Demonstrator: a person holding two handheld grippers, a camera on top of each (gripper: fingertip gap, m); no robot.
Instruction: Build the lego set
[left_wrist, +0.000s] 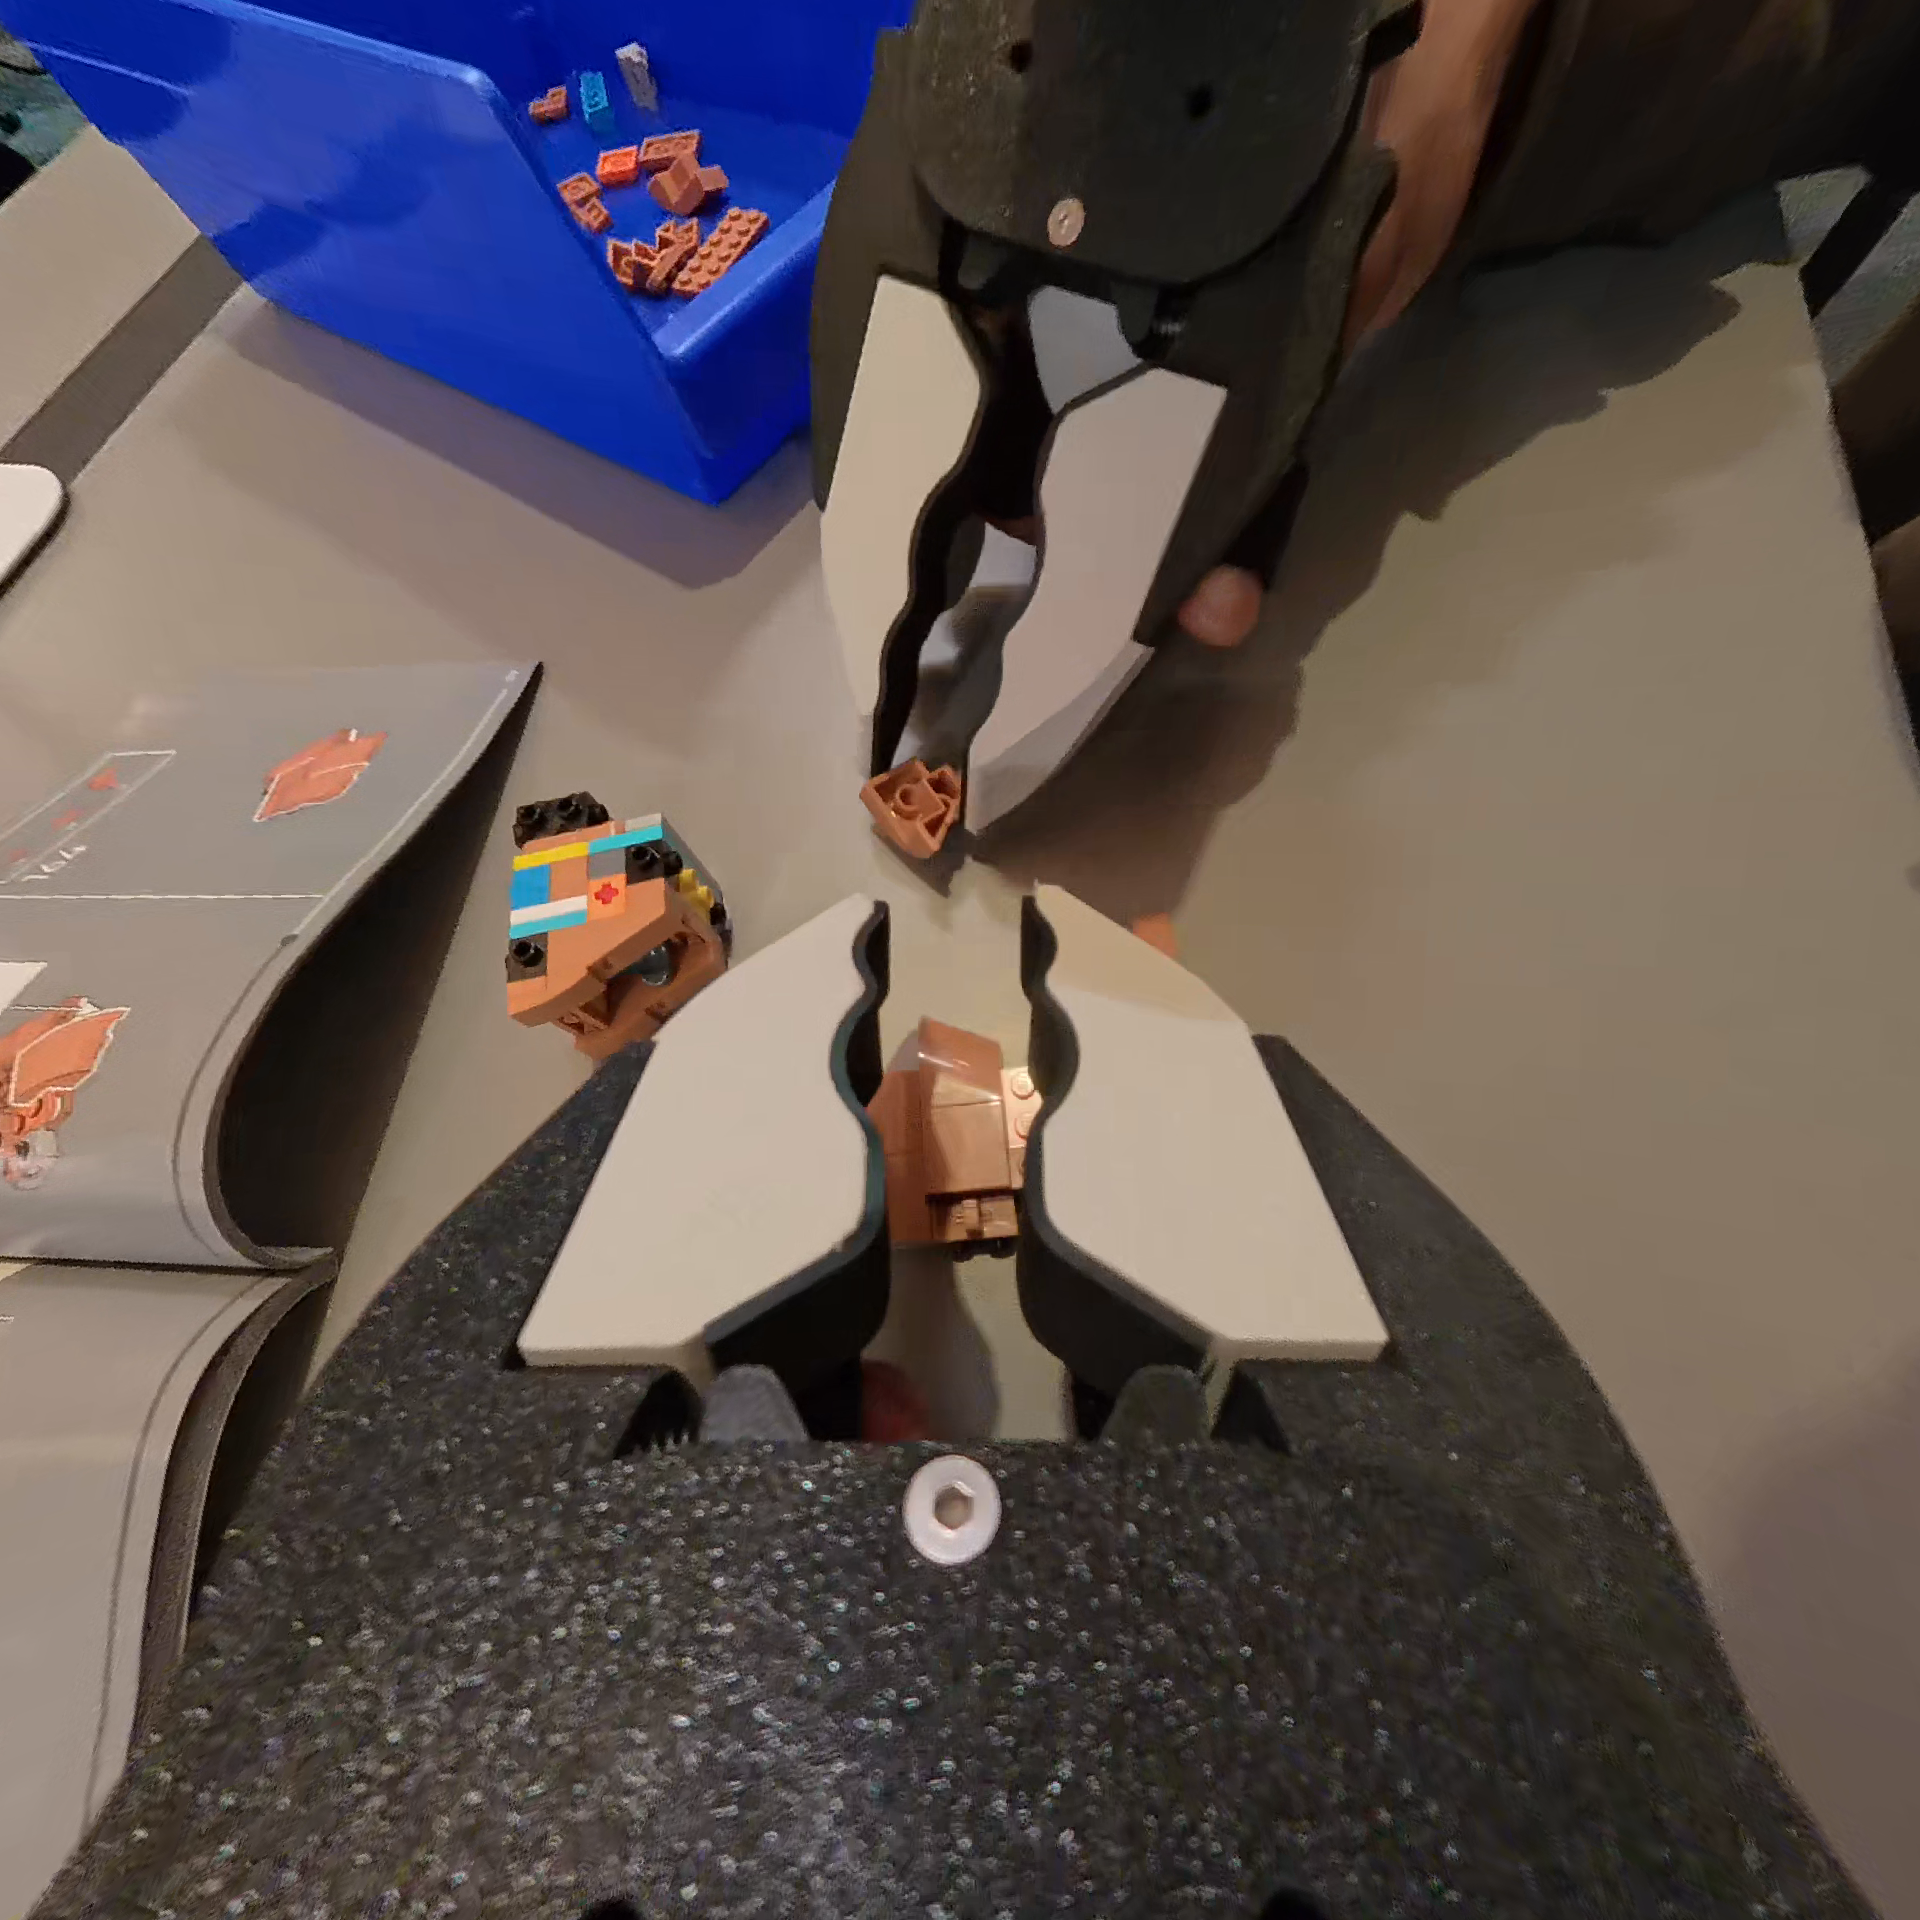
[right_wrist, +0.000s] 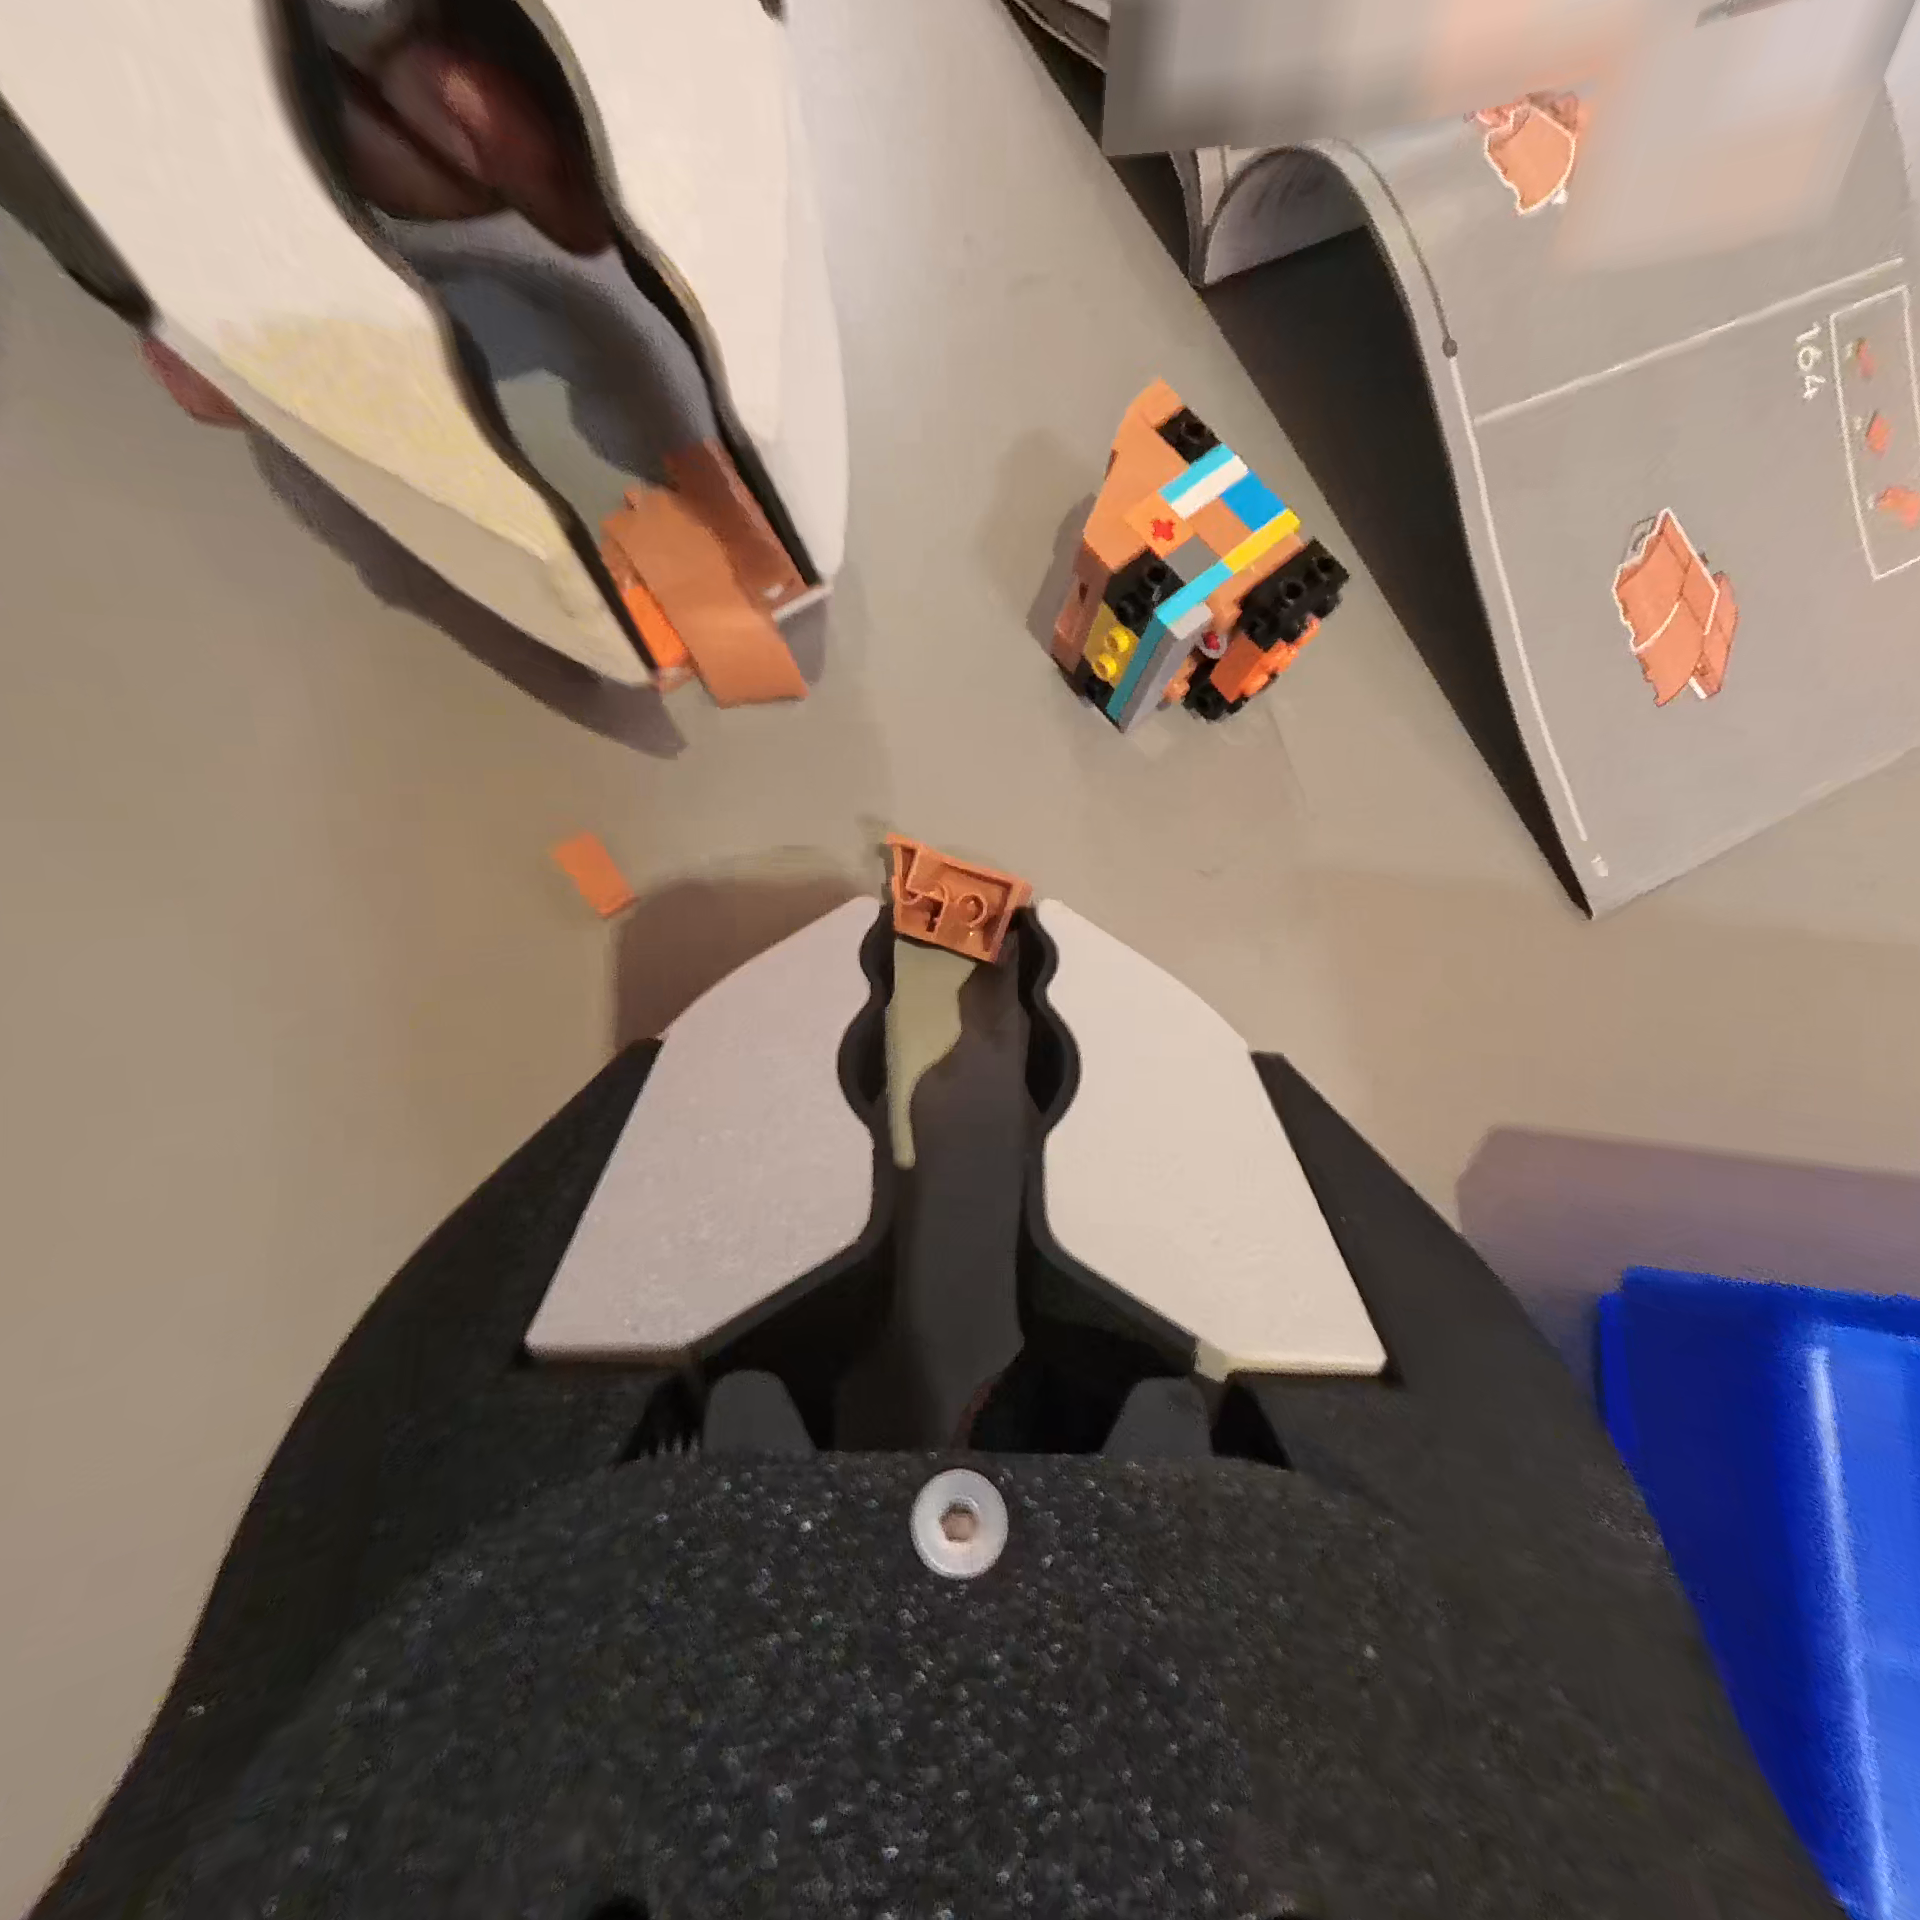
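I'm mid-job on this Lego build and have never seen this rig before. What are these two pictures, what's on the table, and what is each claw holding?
There is no robot arm: a person holds a two-finger claw in each hand, and each claw carries a camera that looks along its own fingers.

In the left wrist view, the left gripper is shut on a brown sub-assembly. The other claw shows beyond it.

In the right wrist view, the right gripper pinches a small orange brick at its tips.

On the grey table lie a multicoloured partial build, an open instruction booklet, a blue bin of loose bricks, and a stray orange tile.
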